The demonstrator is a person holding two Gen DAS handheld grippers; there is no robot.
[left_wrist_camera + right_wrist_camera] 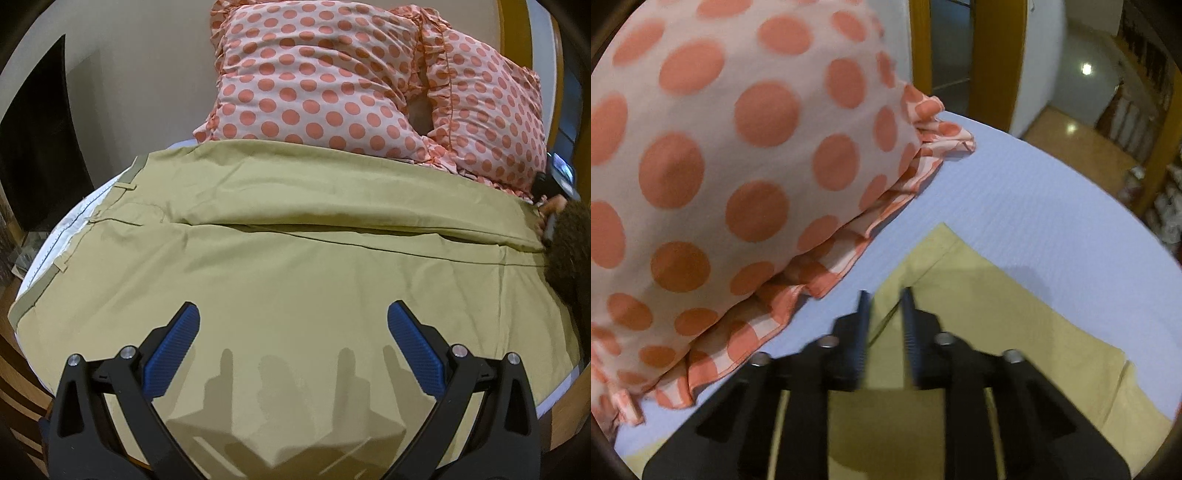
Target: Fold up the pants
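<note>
Khaki pants [295, 266] lie spread flat on the bed, waistband [74, 221] at the left and the two legs running right, one lying beside the other. My left gripper [293, 314] is open and empty, hovering over the near leg. In the right wrist view the leg hems [960, 295] lie on the pale blue sheet [1052, 206]. My right gripper [885, 295] sits low over the hem end with its jaws nearly closed, a narrow gap between them; fabric shows in the gap, but a grip is unclear. It also shows in the left wrist view [550, 206], at the far right.
Two pink pillows with orange dots [332, 74] lie against the far side of the pants, close beside my right gripper [720, 166]. Wooden bed frame edge [22, 373] and posts [993, 55] border the mattress. Floor lies beyond at right [1089, 147].
</note>
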